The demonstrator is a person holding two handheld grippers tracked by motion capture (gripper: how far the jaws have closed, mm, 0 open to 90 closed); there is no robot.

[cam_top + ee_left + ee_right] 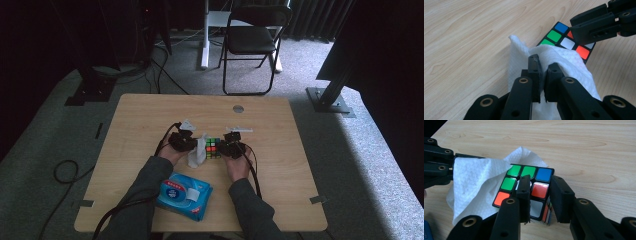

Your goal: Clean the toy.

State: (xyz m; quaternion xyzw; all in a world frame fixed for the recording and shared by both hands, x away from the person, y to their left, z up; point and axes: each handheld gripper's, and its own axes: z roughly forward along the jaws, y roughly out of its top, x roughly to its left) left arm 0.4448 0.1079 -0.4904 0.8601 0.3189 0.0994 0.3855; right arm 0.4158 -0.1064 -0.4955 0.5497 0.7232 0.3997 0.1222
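Observation:
A scrambled puzzle cube (213,148) (529,185) lies in the middle of the wooden table (150,115). Against its left side rests a white paper wipe (196,154) (519,57) (474,180), draped partly over the cube (564,42). My left gripper (191,145) (544,62) is shut on a fold of that wipe. From the right, my right gripper (225,148) (540,180) reaches over the cube. One jaw lies across the top face and the other stands beside the right edge, a gap between them. In the left gripper view the right gripper (599,27) covers the cube's far corner.
A blue pack of wipes (184,196) lies near the table's front edge, between the person's forearms. A round grommet (238,108) sits at the table's far middle. Beyond the table stands a black folding chair (252,35). Cables trail off the front left.

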